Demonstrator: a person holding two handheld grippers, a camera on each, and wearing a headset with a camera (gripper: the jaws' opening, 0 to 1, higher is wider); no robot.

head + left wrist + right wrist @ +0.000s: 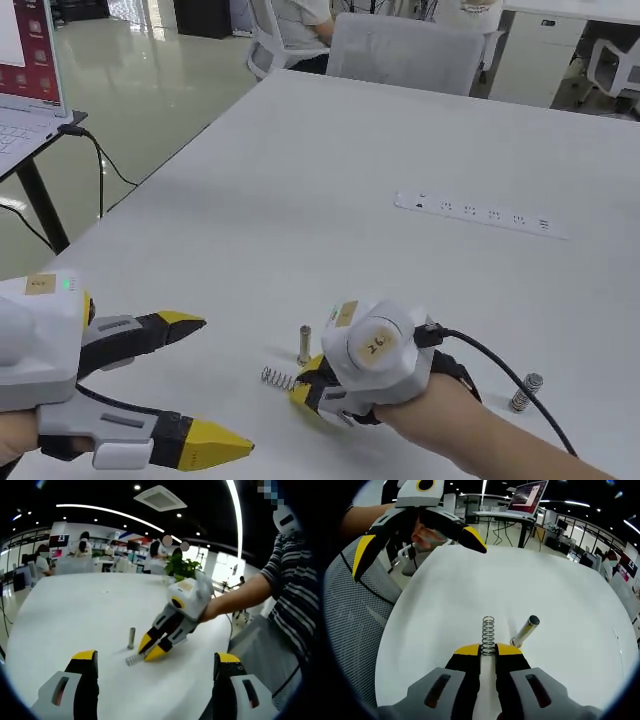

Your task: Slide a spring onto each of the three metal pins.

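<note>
White table [400,150]: runs from the near edge to the far end, top mostly bare. Grey office chair [405,50] is at the far edge. Open laptop [20,70] is on a separate stand, far left, off the table. White power strip [483,215] lies flat at mid-table, right of centre, well apart from the work.

Left gripper [205,380]: near left corner, held above the table. Jaws spread wide, nothing between them. The yellow tips point right, toward the work. Released.

Right gripper [488,650]: near centre, tips down at the table surface and pointing left. Its cable trails off to the near right. In the right gripper view the two yellow tips stand close together with the end coil of the spring [488,632] caught between them. Clenched, grasping the spring by one end.

Spring: lies flat on the table and stretches left from the right gripper's tips; free end unsupported by anything but the table. Not on a pin.

Metal pin [304,343]: stands upright on the table, just beyond the spring and the right gripper's tips. Near them, but apart from the spring. Shaft bare.

Small coiled piece [526,392]: near right, well apart from the pin, lying tilted beside the cable. Too small to tell whether it is a spring alone or a spring on a pin.
</note>
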